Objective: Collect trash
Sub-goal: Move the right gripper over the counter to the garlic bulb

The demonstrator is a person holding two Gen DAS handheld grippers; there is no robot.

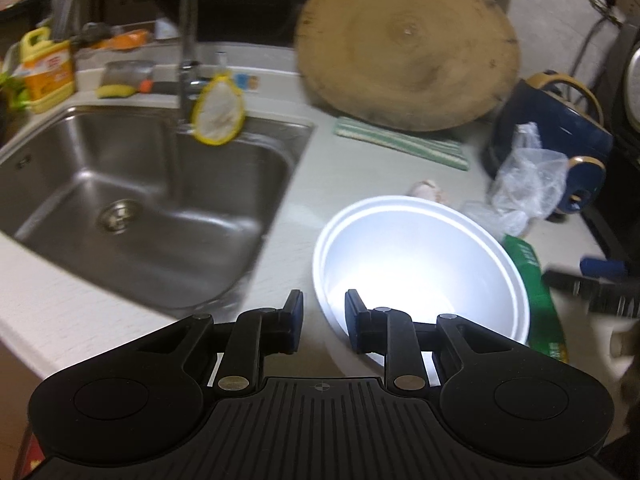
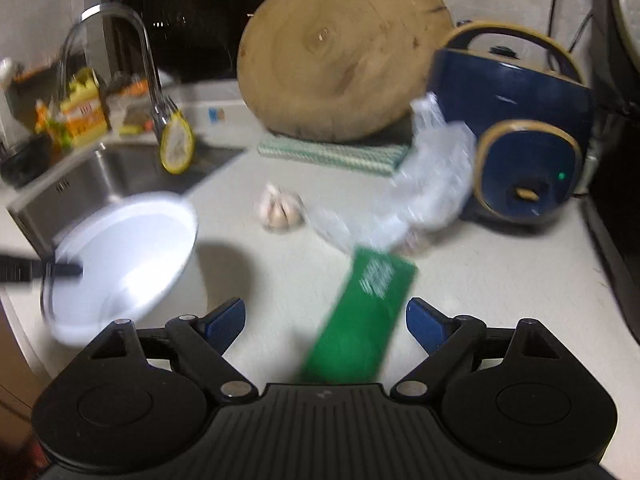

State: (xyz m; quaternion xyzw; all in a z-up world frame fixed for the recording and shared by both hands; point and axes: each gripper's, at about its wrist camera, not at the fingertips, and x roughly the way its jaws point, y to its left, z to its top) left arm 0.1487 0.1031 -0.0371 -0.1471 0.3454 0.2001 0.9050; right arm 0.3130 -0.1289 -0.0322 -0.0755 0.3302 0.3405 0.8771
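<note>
Left gripper [image 1: 322,320]: fingers clamped on near rim of white bowl [image 1: 420,264], one pad inside, one outside; bowl tilted above counter [image 2: 500,280] in right view. Right gripper [image 2: 325,322]: fingers wide apart, either side of green packet [image 2: 360,320] lying flat on counter. Beyond: garlic bulb [image 2: 280,208], crumpled clear plastic bag [image 2: 424,184] against blue cooker [image 2: 516,128]. Farther: striped cloth [image 2: 332,156], round wooden board [image 2: 340,48] leaning on wall. Sink [image 1: 132,200] at left.

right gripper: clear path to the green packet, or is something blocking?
Probably yes. The right gripper is open and the green packet lies flat on the counter between its fingers, nothing lying over it; the crumpled plastic bag sits just beyond the far end.
</note>
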